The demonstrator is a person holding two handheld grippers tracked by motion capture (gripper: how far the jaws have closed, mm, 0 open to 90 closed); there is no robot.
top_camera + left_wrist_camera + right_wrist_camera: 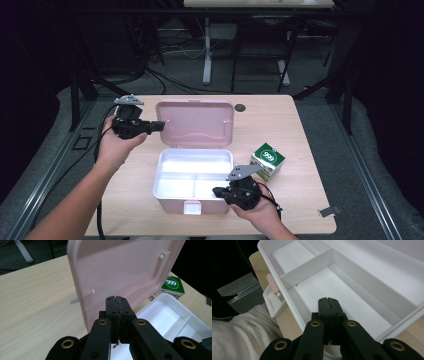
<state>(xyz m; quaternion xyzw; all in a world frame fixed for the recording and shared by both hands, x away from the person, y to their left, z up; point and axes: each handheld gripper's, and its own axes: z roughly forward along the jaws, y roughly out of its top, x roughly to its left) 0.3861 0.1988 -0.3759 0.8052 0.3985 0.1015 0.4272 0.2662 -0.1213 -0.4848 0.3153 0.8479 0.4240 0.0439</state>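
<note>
Resting at table centre, the pink rigid-plastic lidded box looks light and slippery; its raised lid edge suits gripping. Left gripper, at nine o'clock of the lid, and right gripper, at the box's five o'clock, are both clenched empty.

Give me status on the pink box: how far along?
Done: the pink box is unlatched and its lid stands open, with the white compartments bare. In hand: the left gripper, jaws shut, sits at the lid's left edge; the right gripper, jaws shut, is at the box's front right corner. Left: probably loading the green carton, which is on the table beside the box, untouched.
</note>
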